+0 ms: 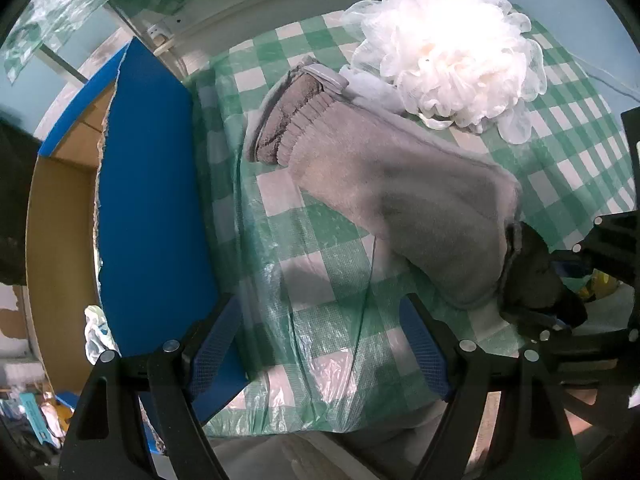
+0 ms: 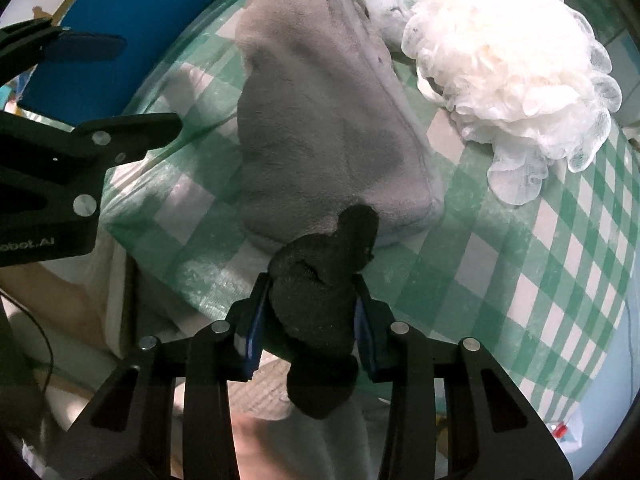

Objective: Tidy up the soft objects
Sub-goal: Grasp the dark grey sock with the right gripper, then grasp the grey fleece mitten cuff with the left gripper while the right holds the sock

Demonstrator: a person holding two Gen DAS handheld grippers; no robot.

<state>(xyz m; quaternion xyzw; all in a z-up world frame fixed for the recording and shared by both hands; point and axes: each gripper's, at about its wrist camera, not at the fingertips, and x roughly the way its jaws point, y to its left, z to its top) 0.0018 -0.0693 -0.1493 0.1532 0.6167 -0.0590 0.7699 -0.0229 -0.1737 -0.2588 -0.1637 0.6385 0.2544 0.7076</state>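
A black sock [image 2: 320, 304] is pinched between the blue pads of the right gripper [image 2: 310, 320], at the near edge of the table [image 2: 540, 264]. The table is covered w/ a green & white check cloth under clear plastic. The sock's top end is touching the near end of a big gray fuzzy mitt [image 2: 320, 120], which is laid flat on the cloth. Just beside the mitt, on its right, a puffy white bath pouf [image 2: 508, 60] is seen, touching a small pale fluffy thing next to the mitt's cuff.

The left gripper [image 1: 320, 344] is held spread wide w/ nothing between its fingers, over the table's left edge. A blue cardboard box [image 1: 152, 184] is stood just beside that edge, brown inside, its flap up.

Bare cloth is seen left of the mitt & at the near right. The far side is crowded by mitt & pouf.
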